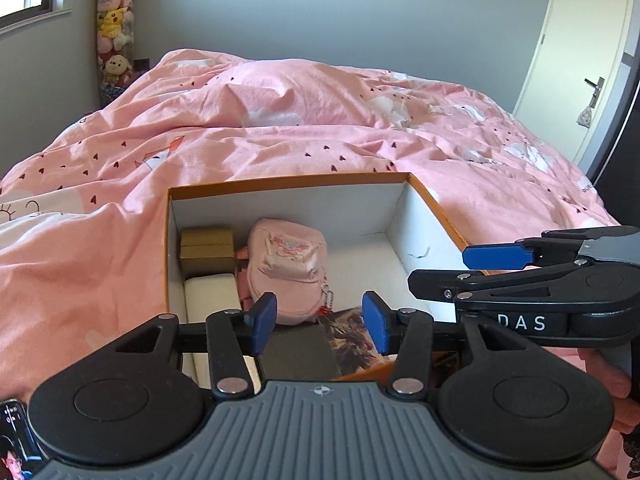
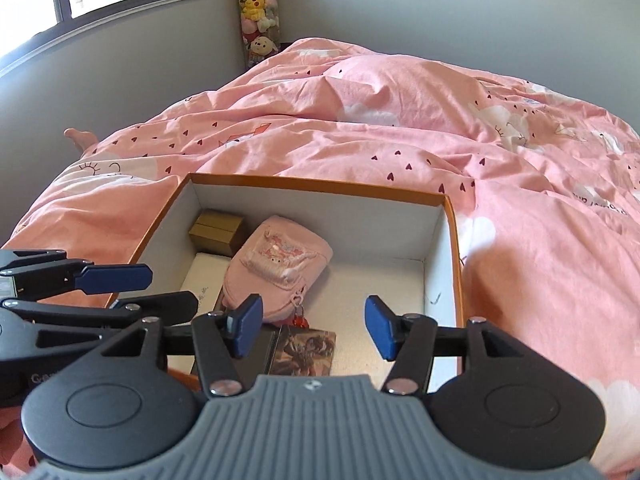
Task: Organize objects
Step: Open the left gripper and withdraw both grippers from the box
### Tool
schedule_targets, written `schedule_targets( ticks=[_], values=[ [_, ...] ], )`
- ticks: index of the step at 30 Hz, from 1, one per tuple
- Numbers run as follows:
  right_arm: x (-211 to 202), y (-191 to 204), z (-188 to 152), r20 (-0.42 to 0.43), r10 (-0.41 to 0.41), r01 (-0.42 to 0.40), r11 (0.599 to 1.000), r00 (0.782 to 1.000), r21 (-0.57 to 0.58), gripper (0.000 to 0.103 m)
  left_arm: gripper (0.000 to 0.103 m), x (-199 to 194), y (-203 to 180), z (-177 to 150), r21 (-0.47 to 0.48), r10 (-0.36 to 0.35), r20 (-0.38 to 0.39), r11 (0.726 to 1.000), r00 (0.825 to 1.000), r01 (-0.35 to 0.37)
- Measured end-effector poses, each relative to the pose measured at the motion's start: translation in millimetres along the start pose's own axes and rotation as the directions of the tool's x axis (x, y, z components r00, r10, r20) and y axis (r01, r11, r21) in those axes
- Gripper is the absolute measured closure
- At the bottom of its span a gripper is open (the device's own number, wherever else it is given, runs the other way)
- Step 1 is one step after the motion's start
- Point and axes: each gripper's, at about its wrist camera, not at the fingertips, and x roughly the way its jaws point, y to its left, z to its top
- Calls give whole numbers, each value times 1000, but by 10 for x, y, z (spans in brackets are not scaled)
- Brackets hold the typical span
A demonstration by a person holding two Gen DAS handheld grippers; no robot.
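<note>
An orange box with white inner walls sits on the pink bed. Inside it lie a pink pouch with a keychain, a tan cardboard box, a white flat box, a dark flat item and a picture card. My left gripper is open and empty above the box's near edge. My right gripper is open and empty above the box. Each gripper shows at the side of the other's view.
A pink patterned duvet covers the bed around the box. A tall column of plush toys stands in the far corner. A white door is at the right. A phone lies at lower left.
</note>
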Motion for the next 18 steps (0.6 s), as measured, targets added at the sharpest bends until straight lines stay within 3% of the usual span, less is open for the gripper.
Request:
schedule_targets(
  ticks=[7, 12, 18],
  values=[
    [-369, -114, -464, 8, -42, 41, 995, 999, 86, 37, 44, -162, -107, -267, -15, -94, -4, 995, 996, 94],
    [-511, -190, -781, -17, -77, 78, 987, 997, 143, 37, 44, -103, -118, -473, -49, -185, -83, 982, 979, 181],
    [-543, -343, -1147, -108, -81, 103, 972, 991, 211, 54, 46, 98, -142, -698, -146, -277, -191, 957, 942, 252]
  ],
)
